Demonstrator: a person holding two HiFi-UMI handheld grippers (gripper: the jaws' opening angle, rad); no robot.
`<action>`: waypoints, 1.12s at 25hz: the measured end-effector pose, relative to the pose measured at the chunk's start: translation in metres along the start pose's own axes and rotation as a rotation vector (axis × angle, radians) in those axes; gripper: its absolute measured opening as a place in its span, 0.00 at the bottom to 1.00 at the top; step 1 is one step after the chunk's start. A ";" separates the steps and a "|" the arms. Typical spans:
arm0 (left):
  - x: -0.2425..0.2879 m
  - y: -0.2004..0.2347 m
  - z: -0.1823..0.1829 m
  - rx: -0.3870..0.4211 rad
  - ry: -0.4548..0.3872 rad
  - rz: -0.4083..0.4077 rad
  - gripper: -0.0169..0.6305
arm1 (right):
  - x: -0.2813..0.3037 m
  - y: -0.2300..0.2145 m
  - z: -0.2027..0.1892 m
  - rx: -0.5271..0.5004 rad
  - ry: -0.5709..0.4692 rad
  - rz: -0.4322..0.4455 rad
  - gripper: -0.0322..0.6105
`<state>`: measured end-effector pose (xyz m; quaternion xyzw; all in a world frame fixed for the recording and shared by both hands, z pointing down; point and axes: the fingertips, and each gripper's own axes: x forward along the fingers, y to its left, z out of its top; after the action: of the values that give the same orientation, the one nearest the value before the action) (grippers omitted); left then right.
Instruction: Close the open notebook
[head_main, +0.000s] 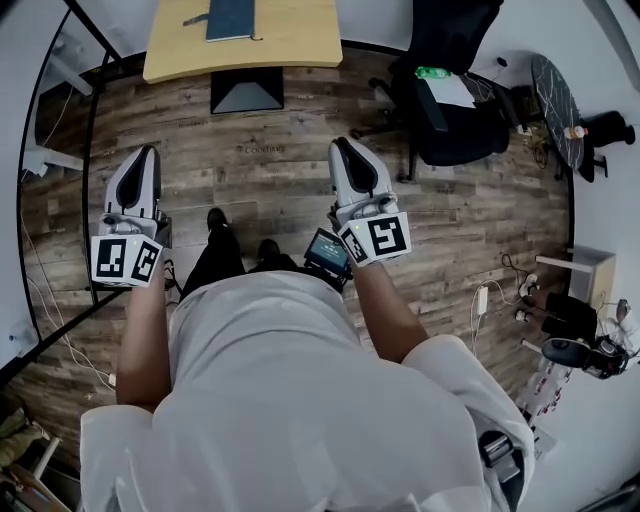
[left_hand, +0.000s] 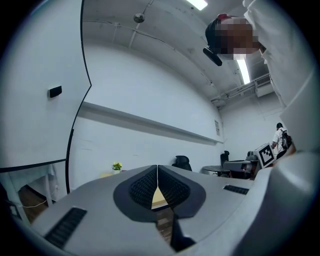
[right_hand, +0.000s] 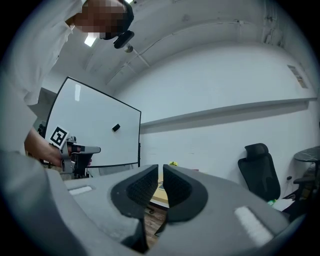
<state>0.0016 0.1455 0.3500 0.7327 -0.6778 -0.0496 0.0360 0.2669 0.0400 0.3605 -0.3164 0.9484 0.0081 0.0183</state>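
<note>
Both grippers are clear of the table and carry nothing. Left gripper: jaws pressed fully together, nothing between the pads. Right gripper: jaws drawn in to a hairline slit, likewise empty. Each points level toward the table.

Hazards, as judged from this position:
- The notebook looks closed, but at this range its lie cannot be checked in detail. A cover not fully flat could lift again.
- A return to the table with the jaws together permits pushing only. A push could slide the notebook into the pen or off the table edge.

Notebook location: on the table top, dark cover up, just right of the pen. It lies beyond the table's near edge, well apart from both grippers' fingertips.
</note>
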 end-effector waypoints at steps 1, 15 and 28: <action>-0.007 -0.004 -0.001 0.004 0.005 0.012 0.04 | -0.006 0.001 -0.003 0.007 -0.002 0.006 0.09; -0.049 0.006 -0.024 -0.006 0.052 0.044 0.05 | -0.007 0.029 -0.002 -0.011 0.013 0.010 0.09; -0.076 0.058 -0.019 0.026 0.043 0.063 0.05 | 0.031 0.085 -0.018 0.033 0.081 -0.047 0.09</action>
<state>-0.0590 0.2165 0.3771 0.7123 -0.7002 -0.0238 0.0426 0.1906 0.0884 0.3776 -0.3384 0.9407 -0.0209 -0.0147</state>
